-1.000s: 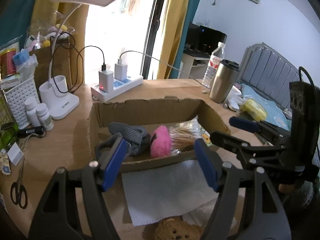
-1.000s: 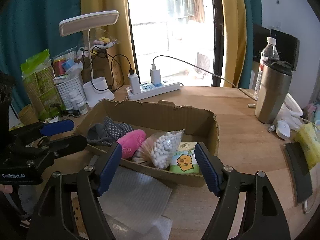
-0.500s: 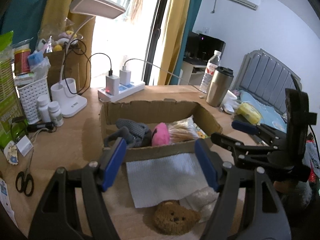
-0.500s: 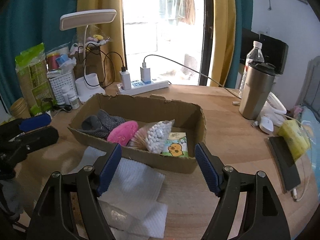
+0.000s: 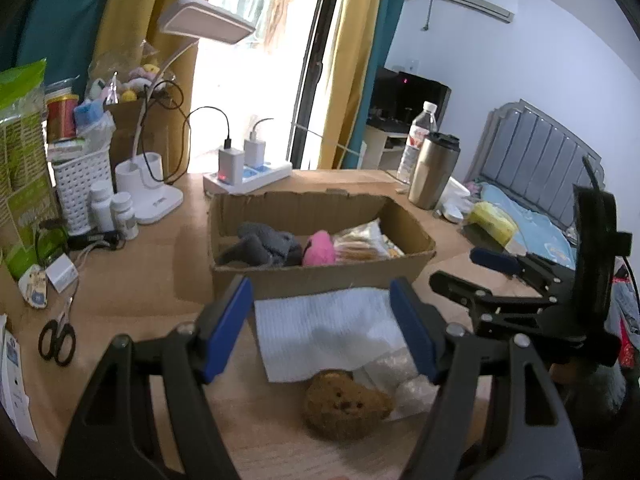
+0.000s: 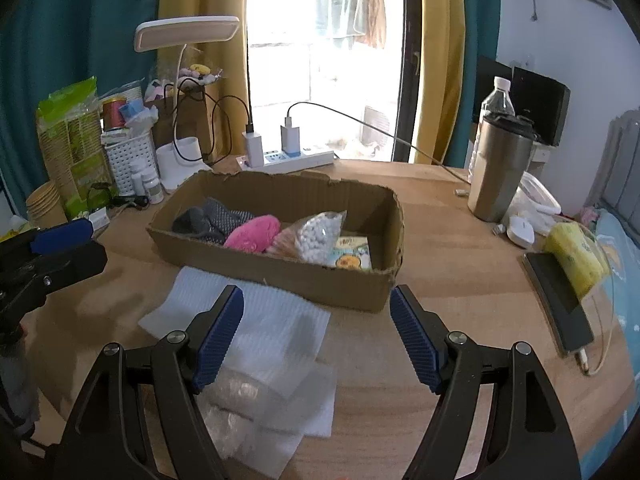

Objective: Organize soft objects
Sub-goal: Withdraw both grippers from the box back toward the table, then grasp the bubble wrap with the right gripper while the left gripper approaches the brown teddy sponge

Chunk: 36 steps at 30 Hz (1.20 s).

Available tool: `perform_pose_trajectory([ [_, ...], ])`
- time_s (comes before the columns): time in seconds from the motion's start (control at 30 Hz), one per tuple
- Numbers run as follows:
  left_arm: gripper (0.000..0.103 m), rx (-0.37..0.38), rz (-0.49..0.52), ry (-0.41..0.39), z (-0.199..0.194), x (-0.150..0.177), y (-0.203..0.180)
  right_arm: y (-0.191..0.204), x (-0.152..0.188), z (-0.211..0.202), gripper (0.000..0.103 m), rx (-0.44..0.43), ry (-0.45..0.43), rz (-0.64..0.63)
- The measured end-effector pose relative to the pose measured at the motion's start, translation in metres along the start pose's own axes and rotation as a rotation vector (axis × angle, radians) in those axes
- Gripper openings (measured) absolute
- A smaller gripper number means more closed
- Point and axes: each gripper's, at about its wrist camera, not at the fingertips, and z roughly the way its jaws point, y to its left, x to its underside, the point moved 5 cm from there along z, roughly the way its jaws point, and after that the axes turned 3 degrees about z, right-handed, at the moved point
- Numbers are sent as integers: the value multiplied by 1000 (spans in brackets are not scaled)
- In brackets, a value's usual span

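A shallow cardboard box (image 5: 320,276) (image 6: 352,288) on the wooden desk holds grey socks (image 6: 212,220), a pink plush (image 6: 254,234), a bag of white beads (image 6: 316,234) and a small printed packet (image 6: 352,252). In front of it lie white foam sheets (image 5: 324,332) (image 6: 260,332), bubble wrap (image 6: 232,396) and a brown teddy bear (image 5: 344,404). My left gripper (image 5: 320,328) is open and empty above the foam sheet, just behind the bear. My right gripper (image 6: 316,336) is open and empty over the foam sheets, in front of the box.
A steel tumbler (image 6: 500,168), water bottle (image 6: 496,100), power strip (image 6: 288,158), desk lamp (image 6: 180,160), white basket (image 6: 130,160) and pill bottles (image 5: 116,216) stand behind the box. Scissors (image 5: 56,336) lie at left. A phone (image 6: 556,304) and yellow pack (image 6: 576,260) lie at right.
Both grippers have pulled back from the box and risen. The foam sheets, bubble wrap and teddy bear have come fully into view. Both stay open and empty.
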Motion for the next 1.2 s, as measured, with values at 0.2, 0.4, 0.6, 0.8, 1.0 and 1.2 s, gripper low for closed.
perform_pose_trajectory([
  [0.2, 74, -8, -10, 26, -2, 14, -1, 4, 16, -4, 79, -11, 20, 1],
  [0.4, 74, -9, -13, 59, 0, 28, -3, 11, 29, -3, 79, -28, 40, -5],
  [0.6, 74, -4, -20, 101, 4, 42, -3, 22, 41, 4, 79, -73, 79, -24],
  [0.8, 86, -7, -21, 140, 9, 52, -1, 42, 53, 11, 75, -134, 117, -72],
  [1.0, 91, 0, -49, 166, 16, 59, 1, 51, 64, 21, 69, -163, 160, -97],
  [1.2, 91, -15, -47, 209, 28, 65, -1, 44, 70, 27, 58, -178, 179, -81],
])
